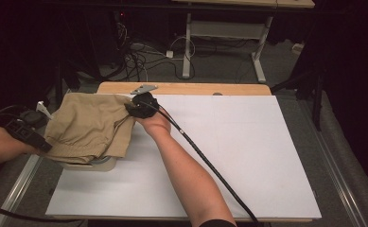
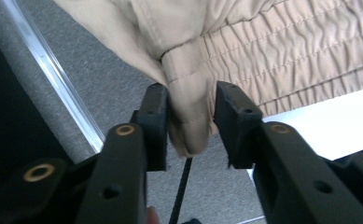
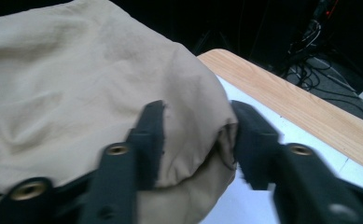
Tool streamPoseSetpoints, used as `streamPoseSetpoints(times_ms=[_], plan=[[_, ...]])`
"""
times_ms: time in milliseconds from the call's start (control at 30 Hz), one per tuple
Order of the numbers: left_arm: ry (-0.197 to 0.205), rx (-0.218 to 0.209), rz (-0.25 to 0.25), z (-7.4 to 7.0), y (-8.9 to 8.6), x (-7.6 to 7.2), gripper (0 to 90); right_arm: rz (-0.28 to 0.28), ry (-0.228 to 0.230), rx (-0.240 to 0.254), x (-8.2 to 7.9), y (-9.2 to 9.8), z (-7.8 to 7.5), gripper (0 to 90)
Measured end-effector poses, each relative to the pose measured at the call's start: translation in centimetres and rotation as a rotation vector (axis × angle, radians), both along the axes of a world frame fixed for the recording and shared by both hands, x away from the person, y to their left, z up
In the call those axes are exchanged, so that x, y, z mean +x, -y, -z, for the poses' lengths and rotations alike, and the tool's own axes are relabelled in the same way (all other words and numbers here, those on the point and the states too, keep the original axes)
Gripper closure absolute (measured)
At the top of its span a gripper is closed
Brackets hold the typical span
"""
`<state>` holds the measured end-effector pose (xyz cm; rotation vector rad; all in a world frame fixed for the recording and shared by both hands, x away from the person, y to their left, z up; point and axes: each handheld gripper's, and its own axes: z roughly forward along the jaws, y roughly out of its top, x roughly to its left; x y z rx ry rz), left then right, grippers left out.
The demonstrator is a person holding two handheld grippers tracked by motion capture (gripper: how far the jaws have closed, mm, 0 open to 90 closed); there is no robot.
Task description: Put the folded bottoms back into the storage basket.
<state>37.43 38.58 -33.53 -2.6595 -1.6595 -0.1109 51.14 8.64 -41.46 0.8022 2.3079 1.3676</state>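
1. White board [image 1: 229, 156] covers most of the counter [image 1: 186, 88], whose wood edge shows along the far side; everything below is placed against this board.
2. Khaki shorts [image 1: 89, 125] lie bunched over the board's near-left corner, partly hanging past its left edge and draped on a pale object [image 1: 99, 164] I cannot identify.
3. Right tool [image 1: 143, 108] sits at the garment's far-right corner, over the board near its far-left part. In the right gripper view its jaws are partly open with a thick fold of khaki between them [image 3: 195, 140], pinched on both sides.
4. Left tool [image 1: 28, 132] is off the board's left edge. In the left gripper view its jaws stand fairly wide around the elastic waistband end [image 2: 191, 123]; one jaw touches the cloth, and the other looks slightly clear.
5. I judge the step to be gripping two corners before spreading the shorts.
6. Next, the left tool should close firmly; then both should lift and pull apart toward the board's middle.
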Motion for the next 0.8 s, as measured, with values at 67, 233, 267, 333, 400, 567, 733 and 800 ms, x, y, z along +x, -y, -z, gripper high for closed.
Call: streamPoseSetpoints(times_ms=[67,233,267,333,400,567,733,800], plan=[[0.010,-0.002,-0.002,-0.2,0.0,0.0,58.7,-0.009,0.000,-0.009,-0.2,0.3,-0.3,47.2],[0.033,-0.013,-0.001,-1.0,0.4,-0.1,55.0,-0.020,-0.001,0.002,-1.0,1.6,-0.6,31.7],[0.036,-0.012,0.000,-1.1,0.5,-0.1,53.6,-0.023,0.002,0.005,-1.3,1.8,-0.7,28.9],[0.043,-0.018,0.007,-1.4,0.8,-0.1,52.1,-0.029,0.001,0.013,-1.8,2.5,-0.7,23.7],[0.053,-0.020,0.011,-1.6,1.2,0.0,51.6,-0.034,-0.002,0.018,-2.4,3.1,-0.6,18.4],[0.058,-0.021,0.029,-2.0,2.4,0.4,50.6,-0.051,-0.035,-0.034,-4.0,4.8,0.3,3.0],[0.069,-0.033,0.047,-2.2,3.7,0.9,49.8,-0.039,-0.085,-0.088,-5.3,7.0,2.2,0.4],[0.072,-0.036,0.054,-2.1,4.2,1.1,49.8,-0.032,-0.101,-0.095,-5.9,8.0,2.8,0.4]])
